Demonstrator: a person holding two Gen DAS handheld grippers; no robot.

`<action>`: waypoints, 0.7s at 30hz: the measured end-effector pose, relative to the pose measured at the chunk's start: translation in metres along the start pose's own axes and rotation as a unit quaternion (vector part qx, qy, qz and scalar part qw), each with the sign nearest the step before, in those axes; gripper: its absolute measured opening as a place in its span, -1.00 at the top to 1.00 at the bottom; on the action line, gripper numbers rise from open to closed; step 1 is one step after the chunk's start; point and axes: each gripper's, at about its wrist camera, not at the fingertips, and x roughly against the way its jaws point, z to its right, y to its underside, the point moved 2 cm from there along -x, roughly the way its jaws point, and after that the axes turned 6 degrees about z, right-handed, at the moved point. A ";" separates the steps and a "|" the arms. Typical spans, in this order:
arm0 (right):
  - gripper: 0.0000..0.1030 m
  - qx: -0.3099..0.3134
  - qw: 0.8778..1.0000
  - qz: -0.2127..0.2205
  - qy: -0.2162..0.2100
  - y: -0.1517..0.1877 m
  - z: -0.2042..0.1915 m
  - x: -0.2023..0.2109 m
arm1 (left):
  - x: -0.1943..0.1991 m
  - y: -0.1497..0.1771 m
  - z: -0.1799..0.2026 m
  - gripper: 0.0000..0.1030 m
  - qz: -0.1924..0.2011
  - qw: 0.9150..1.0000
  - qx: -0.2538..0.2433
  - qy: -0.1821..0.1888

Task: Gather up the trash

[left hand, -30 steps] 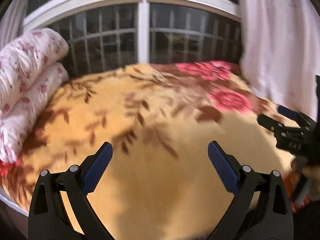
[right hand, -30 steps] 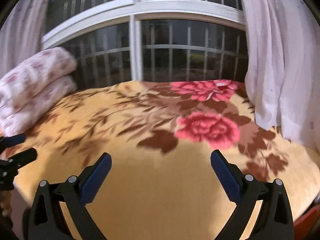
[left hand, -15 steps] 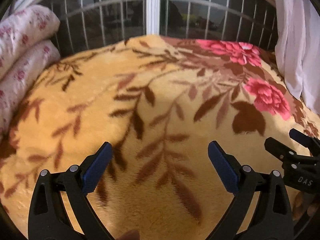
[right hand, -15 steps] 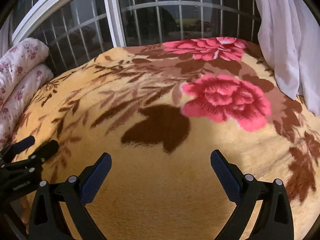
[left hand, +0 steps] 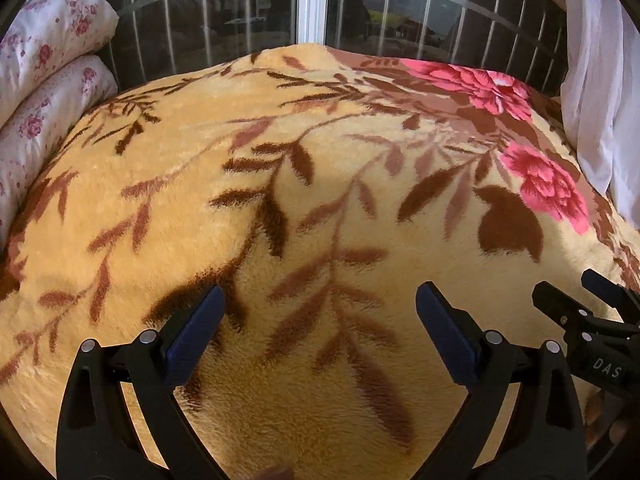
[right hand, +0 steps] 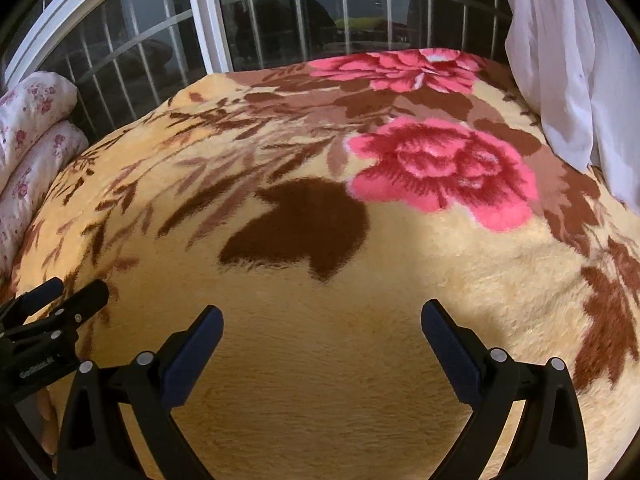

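No trash shows in either view. My left gripper (left hand: 320,312) is open and empty, held low over a yellow blanket (left hand: 280,160) with brown leaves and pink roses that covers a bed. My right gripper (right hand: 322,328) is open and empty over the same blanket (right hand: 360,320), near a dark brown leaf (right hand: 300,228) and a pink rose (right hand: 440,168). The right gripper also shows at the right edge of the left wrist view (left hand: 592,304). The left gripper shows at the left edge of the right wrist view (right hand: 56,304).
A barred window (left hand: 312,4) stands behind the bed. Folded white bedding with pink flowers (left hand: 44,80) is stacked at the left. A white curtain (left hand: 600,80) hangs at the right, also in the right wrist view (right hand: 580,60).
Both grippers have moved forward and tilted down over the blanket, so the bed fills more of each view. Both stay open and empty.
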 end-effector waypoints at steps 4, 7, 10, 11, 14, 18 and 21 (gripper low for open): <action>-0.89 0.003 1.000 0.000 0.002 0.000 0.000 -0.001 | 0.000 0.001 0.000 -0.82 -0.001 1.000 0.001 0.001; -0.89 0.002 1.000 -0.001 0.001 0.000 0.000 -0.001 | -0.001 0.001 0.000 -0.82 -0.002 1.000 0.000 0.003; -0.89 0.002 1.000 -0.001 0.001 0.000 0.000 -0.001 | -0.001 0.002 0.001 -0.82 -0.004 1.000 0.000 0.005; -0.89 0.002 1.000 -0.001 0.001 0.000 0.000 -0.001 | -0.002 0.002 0.001 -0.82 -0.004 1.000 0.000 0.005; -0.89 0.002 1.000 -0.001 0.001 0.000 0.000 -0.001 | -0.001 0.002 0.001 -0.82 -0.004 1.000 0.000 0.005; -0.89 0.002 1.000 -0.001 0.001 0.000 0.000 -0.001 | -0.001 0.001 0.000 -0.82 -0.003 1.000 0.003 0.002; -0.89 0.003 1.000 -0.001 0.001 0.000 0.000 -0.001 | 0.000 0.002 0.000 -0.82 0.003 1.000 0.005 0.000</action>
